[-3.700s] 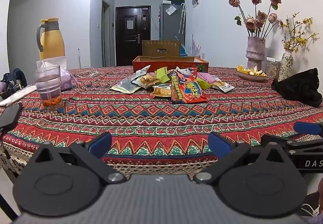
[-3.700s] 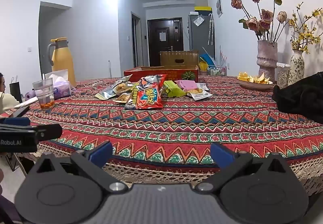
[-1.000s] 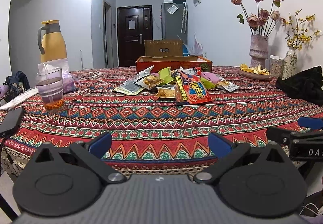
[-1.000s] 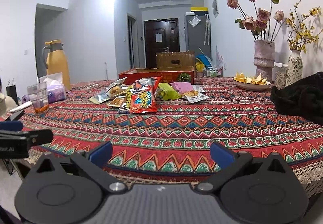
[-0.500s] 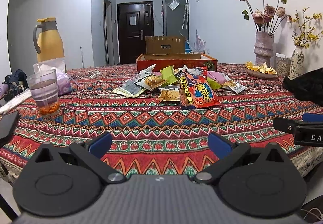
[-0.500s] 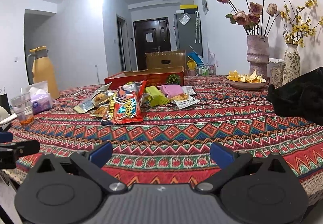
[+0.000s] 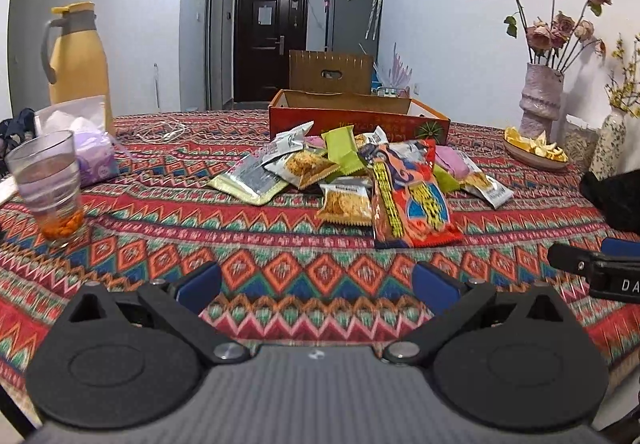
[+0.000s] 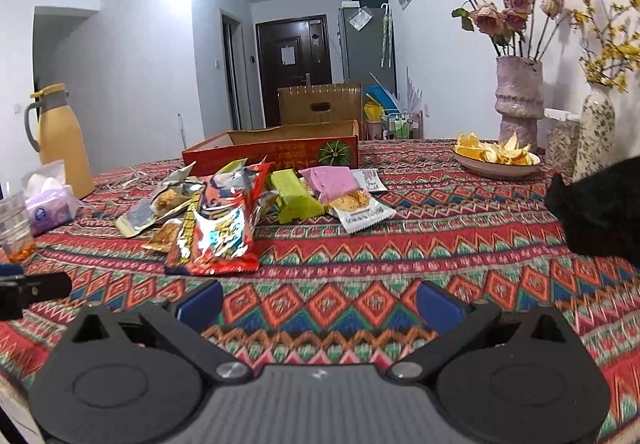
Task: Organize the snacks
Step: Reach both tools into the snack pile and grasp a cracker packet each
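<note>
Both grippers, left gripper [image 7: 316, 290] and right gripper [image 8: 318, 300], level, released, short of snacks [image 7: 360, 171].

I can't read the print on the box [image 8: 276, 153] front. The black bundle [image 8: 600, 211] beside it runs off my right edge.

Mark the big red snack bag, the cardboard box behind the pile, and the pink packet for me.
big red snack bag [image 7: 412, 199], left wrist view, middle of its printed front.
cardboard box [image 8: 276, 153], right wrist view, red front wall.
pink packet [image 8: 330, 179], right wrist view, flat top face.
</note>
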`<state>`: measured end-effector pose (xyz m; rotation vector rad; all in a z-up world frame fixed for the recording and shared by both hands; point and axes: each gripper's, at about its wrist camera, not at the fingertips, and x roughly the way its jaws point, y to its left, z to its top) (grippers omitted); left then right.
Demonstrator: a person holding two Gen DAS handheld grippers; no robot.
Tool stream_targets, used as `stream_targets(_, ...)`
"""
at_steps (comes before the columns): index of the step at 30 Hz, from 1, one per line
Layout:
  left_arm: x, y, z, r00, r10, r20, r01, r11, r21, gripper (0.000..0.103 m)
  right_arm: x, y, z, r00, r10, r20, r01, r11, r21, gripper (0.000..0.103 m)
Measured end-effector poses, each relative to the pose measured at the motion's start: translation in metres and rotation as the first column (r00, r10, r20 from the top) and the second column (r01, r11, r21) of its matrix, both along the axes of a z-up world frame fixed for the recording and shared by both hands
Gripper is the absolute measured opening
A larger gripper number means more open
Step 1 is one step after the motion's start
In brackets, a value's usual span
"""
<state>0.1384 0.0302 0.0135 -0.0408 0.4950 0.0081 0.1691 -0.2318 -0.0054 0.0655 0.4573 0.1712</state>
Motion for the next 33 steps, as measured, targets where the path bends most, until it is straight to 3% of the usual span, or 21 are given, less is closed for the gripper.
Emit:
stream_targets(7, 0.069, 0.007, 0.005, 0.998, 0.038, -0.054, -0.036, 0.999, 0.028, 0.103, 0.058, -0.01, 0.009, 1.0, 0.01, -0.029, -0.01, 1.0, 0.003, 0.103)
stream_targets(10, 0.101, 0.01, 0.002, 0.995, 0.061, -0.078, -0.057, 0.997, 0.053, 0.103, 0.087, -0.013, 0.014, 0.999, 0.013, -0.03, -0.014, 0.999, -0.037, 0.102)
stream_targets(13, 0.132, 0.009, -0.003, 0.996, 0.021, -0.088, -0.016, 0.998, 0.062, 0.103, 0.116, -0.014, 0.017, 0.999, 0.028, -0.042, -0.032, 0.995, -0.091, 0.1)
stream_targets(18, 0.171, -0.005, -0.015, 0.992, -0.04, -0.122, 0.047, 0.997, 0.055, 0.097, 0.169, -0.013, 0.011, 0.991, 0.078, -0.104, -0.092, 0.987, -0.131, 0.087)
stream_targets(21, 0.188, -0.013, -0.023, 0.986, -0.046, -0.161, 0.057, 0.996, 0.068, 0.085, 0.195, -0.011, 0.002, 0.985, 0.103, -0.139, -0.122, 0.984, -0.132, 0.086)
stream_targets(28, 0.202, -0.023, -0.034, 0.977, -0.086, -0.196, 0.097, 0.994, 0.047, 0.084, 0.226, -0.004, -0.02, 0.964, 0.172, -0.205, -0.199, 0.973, -0.12, 0.071)
stream_targets(30, 0.203, -0.026, -0.036, 0.977, -0.09, -0.195, 0.103, 0.993, 0.056, 0.076, 0.229, -0.007, -0.026, 0.963, 0.173, -0.208, -0.197, 0.975, -0.1, 0.072)
stream_targets(31, 0.201, -0.026, -0.037, 0.979, -0.093, -0.179, 0.105, 0.993, 0.058, 0.063, 0.229, -0.008, -0.026, 0.963, 0.174, -0.206, -0.196, 0.977, -0.089, 0.07)
stream_targets(32, 0.199, -0.027, -0.036, 0.98, -0.101, -0.173, 0.113, 0.992, 0.062, 0.054, 0.228, -0.009, -0.025, 0.964, 0.172, -0.203, -0.192, 0.977, -0.087, 0.06)
stream_targets(33, 0.197, -0.028, -0.035, 0.979, -0.106, -0.175, 0.119, 0.991, 0.064, 0.054, 0.226, -0.009, -0.025, 0.965, 0.171, -0.198, -0.191, 0.978, -0.088, 0.052)
